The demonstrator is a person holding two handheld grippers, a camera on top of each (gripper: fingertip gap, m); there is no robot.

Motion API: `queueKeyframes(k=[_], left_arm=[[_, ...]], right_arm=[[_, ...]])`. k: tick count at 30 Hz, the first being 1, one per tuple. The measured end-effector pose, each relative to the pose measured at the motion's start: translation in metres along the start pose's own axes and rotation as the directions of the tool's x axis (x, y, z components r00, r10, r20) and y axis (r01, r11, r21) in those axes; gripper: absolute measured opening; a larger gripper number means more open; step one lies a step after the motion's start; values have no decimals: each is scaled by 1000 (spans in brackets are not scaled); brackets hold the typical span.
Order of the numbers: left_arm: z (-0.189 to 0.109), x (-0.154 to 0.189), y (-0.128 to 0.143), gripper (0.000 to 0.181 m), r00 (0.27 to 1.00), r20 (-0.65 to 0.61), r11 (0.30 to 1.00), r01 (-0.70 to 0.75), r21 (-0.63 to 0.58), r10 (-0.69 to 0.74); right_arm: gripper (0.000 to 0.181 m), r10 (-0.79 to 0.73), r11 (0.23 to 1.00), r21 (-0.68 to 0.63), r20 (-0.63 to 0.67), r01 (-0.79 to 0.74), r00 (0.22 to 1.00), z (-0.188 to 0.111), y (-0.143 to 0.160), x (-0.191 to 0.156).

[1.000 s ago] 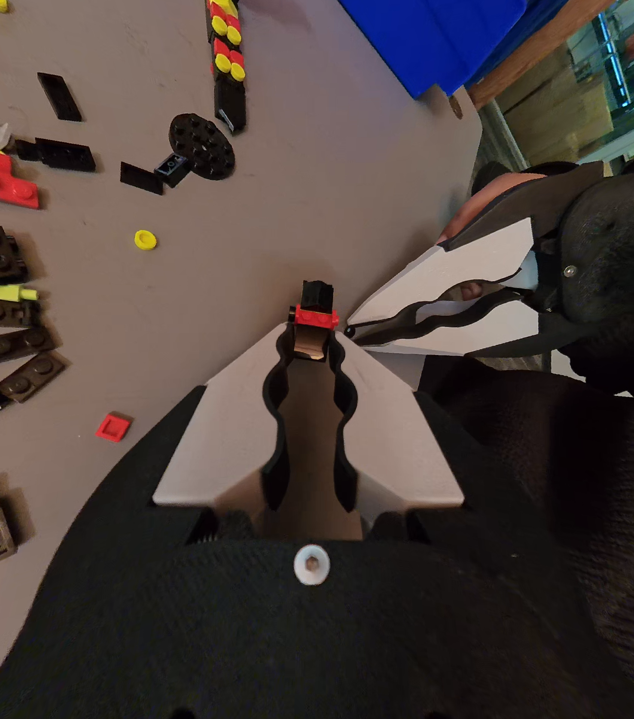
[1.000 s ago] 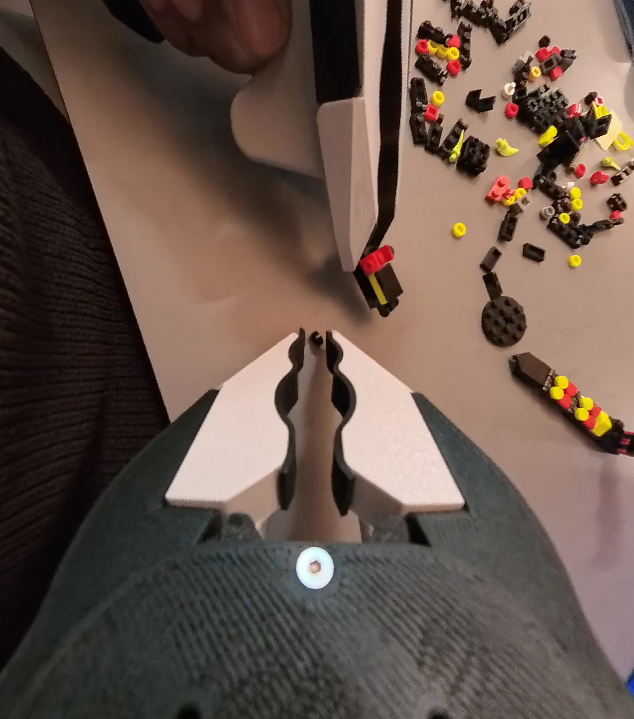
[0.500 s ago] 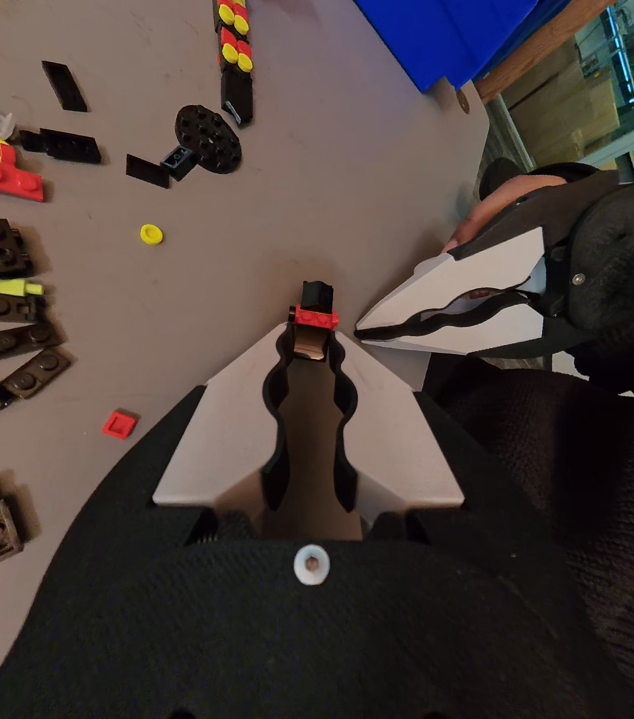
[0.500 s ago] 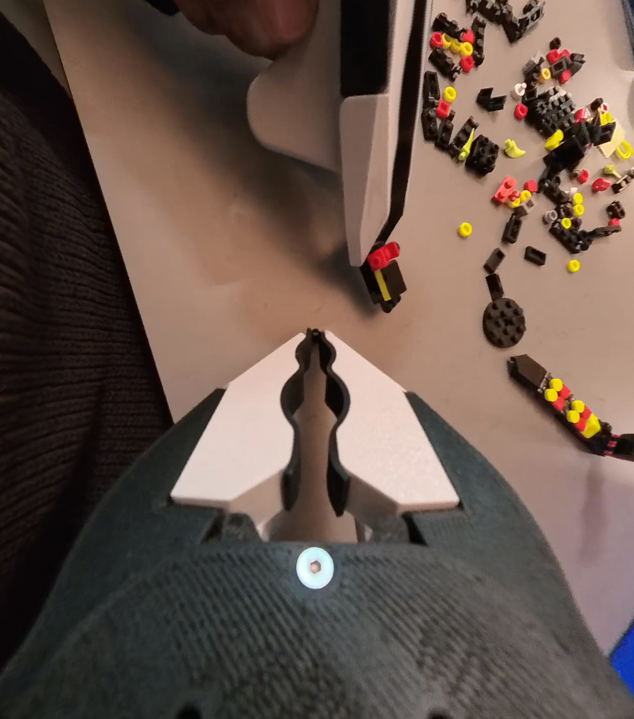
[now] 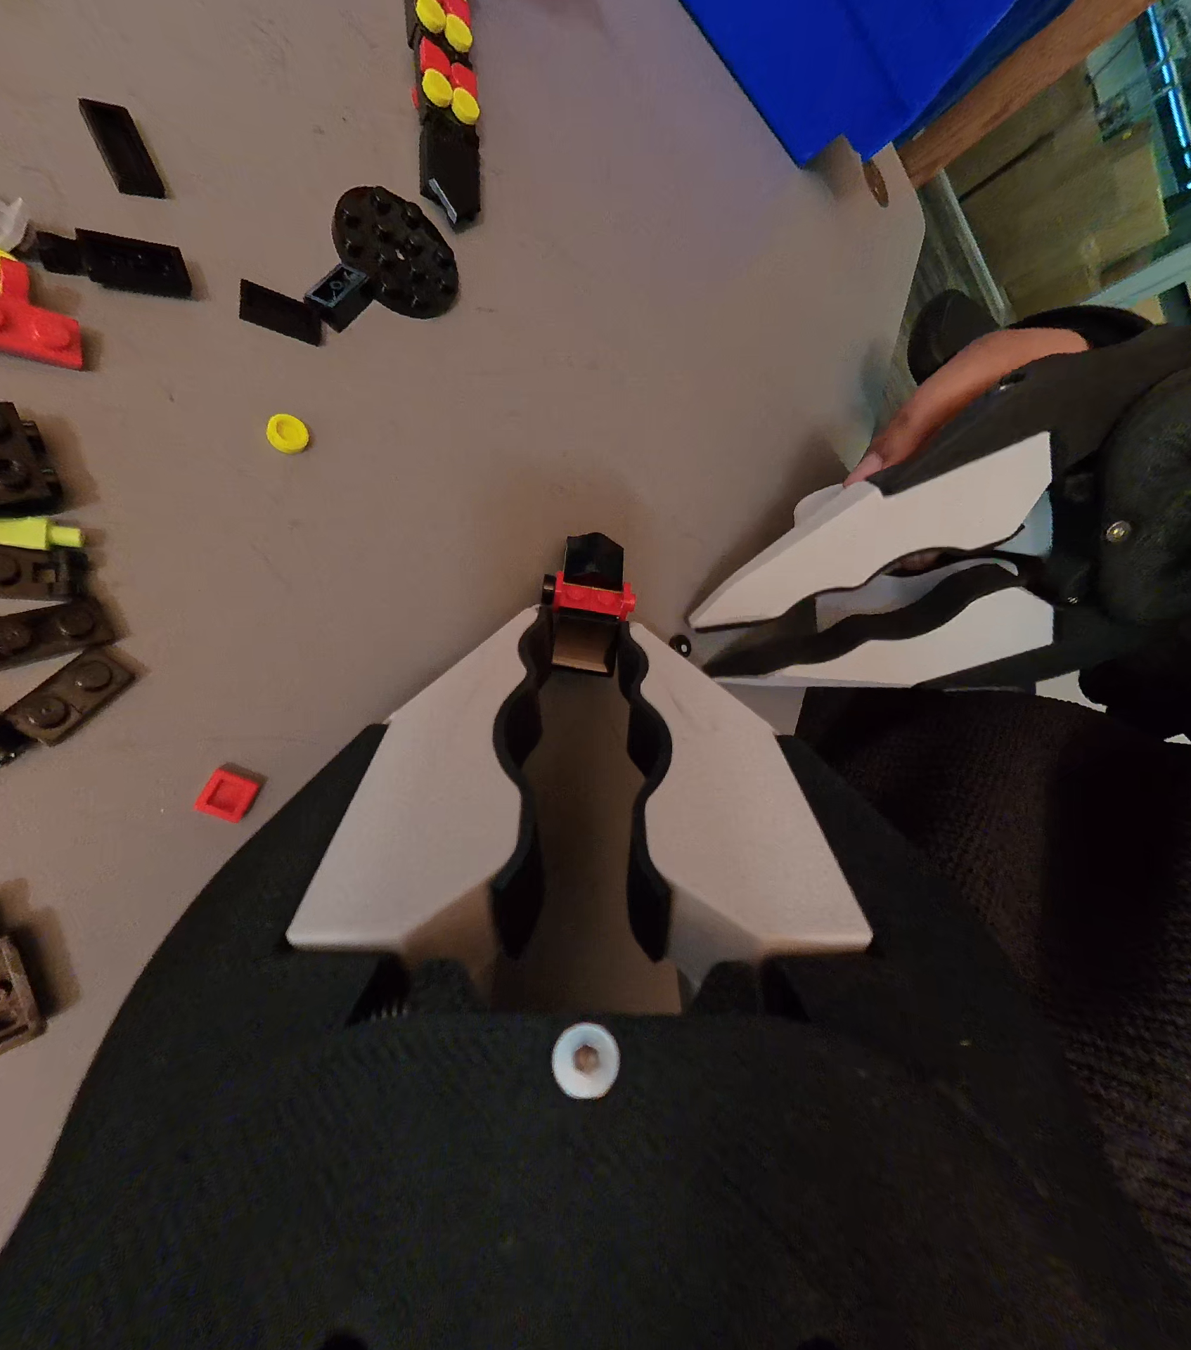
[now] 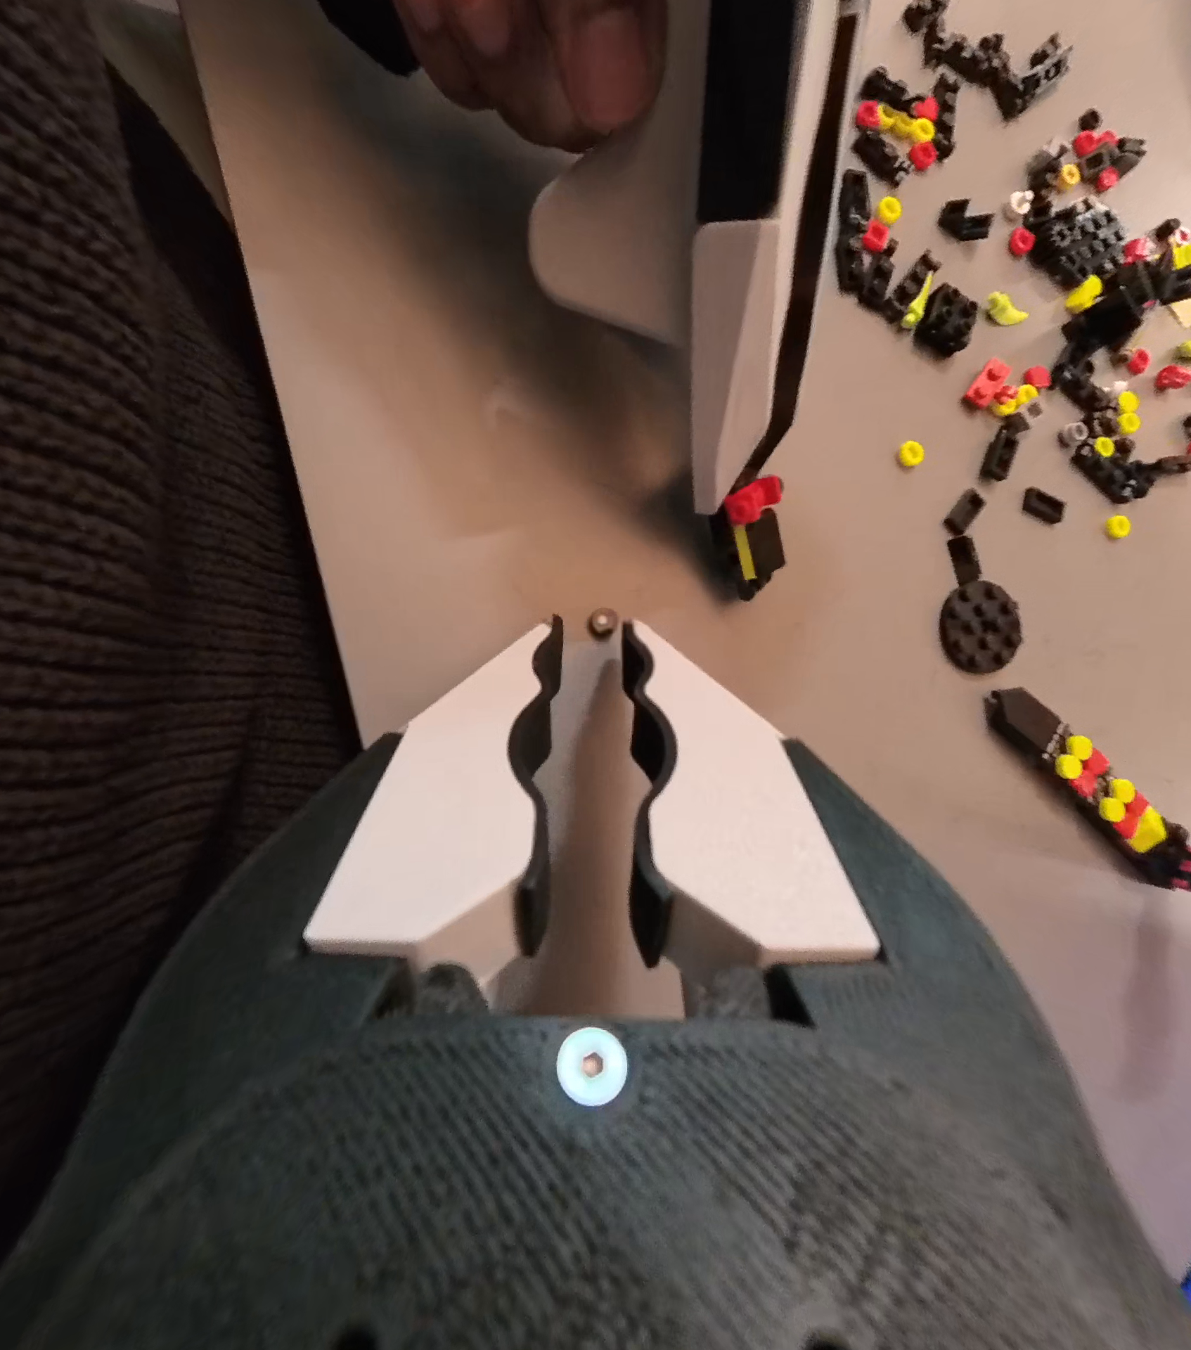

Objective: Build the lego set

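My left gripper (image 5: 585,621) is shut on a small black, red and tan lego assembly (image 5: 592,593), held just above the grey table (image 5: 578,365). It also shows in the right wrist view (image 6: 753,533), with a yellow stripe, hanging from the left gripper's tip (image 6: 739,491). My right gripper (image 6: 591,627) is open and empty. A tiny dark round stud (image 6: 601,622) lies between its tips, touching neither pad. In the left wrist view the right gripper (image 5: 699,647) is just right of the assembly, with the stud (image 5: 682,644) at its tips.
Loose pieces lie to the left: a round black plate (image 5: 395,252), a black strip with yellow and red studs (image 5: 448,109), a yellow stud (image 5: 287,433), a red tile (image 5: 229,792). A blue bin (image 5: 833,58) stands at the back. The table edge and a dark sleeve (image 6: 67,511) are close. The grippers' ends are close to 5 centimetres from one another. Between my left fingertips and the red tile (image 5: 229,792) there is roughly 8 centimetres.
My right gripper was open around the stud, shut half a second ago, and is open again with the stud between its tips. The left gripper kept its hold and barely moved.
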State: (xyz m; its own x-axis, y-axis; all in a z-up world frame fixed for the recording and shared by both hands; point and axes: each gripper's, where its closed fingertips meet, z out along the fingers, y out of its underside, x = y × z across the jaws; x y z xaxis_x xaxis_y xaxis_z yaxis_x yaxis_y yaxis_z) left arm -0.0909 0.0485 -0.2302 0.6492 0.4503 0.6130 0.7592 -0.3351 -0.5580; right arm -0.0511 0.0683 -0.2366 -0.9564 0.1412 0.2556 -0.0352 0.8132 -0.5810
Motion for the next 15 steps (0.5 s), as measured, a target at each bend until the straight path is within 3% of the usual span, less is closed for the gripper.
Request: queueKeyframes(k=[15], left_arm=[[2, 0, 4, 16, 1000, 3, 1000, -17, -25, 17]], right_arm=[[25, 122, 992, 28, 95, -125, 988, 2, -1, -6]])
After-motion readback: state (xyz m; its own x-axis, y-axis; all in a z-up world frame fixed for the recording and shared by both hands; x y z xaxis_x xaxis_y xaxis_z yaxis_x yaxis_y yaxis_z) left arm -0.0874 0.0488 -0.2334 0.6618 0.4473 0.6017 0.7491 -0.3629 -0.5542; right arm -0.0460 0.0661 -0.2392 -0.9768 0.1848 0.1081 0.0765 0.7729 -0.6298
